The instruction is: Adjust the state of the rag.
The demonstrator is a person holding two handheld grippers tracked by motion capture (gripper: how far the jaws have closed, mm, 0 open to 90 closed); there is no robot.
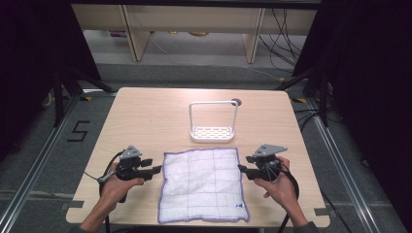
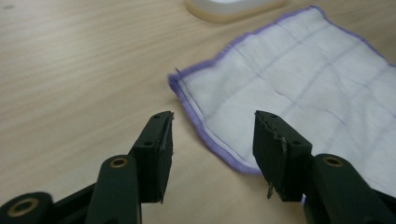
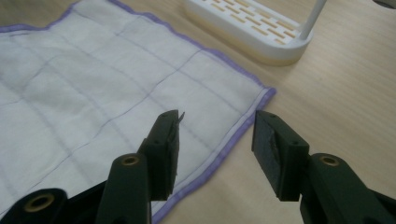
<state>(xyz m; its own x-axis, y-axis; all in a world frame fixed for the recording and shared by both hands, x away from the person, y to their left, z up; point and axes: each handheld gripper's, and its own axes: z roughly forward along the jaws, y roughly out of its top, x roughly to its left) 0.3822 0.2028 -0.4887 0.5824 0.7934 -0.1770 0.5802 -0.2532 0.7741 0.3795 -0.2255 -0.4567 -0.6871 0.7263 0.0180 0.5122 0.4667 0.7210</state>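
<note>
On my left, the left gripper (image 1: 156,169) sits low over the worktop (image 1: 145,111) with its jaws apart, straddling the left hem of the white cloth (image 1: 203,184). The cloth lies flat in front of a white rack (image 1: 213,131). I see my right gripper (image 1: 242,168) likewise spread wide across the cloth's right hem, gripping nothing.
</note>
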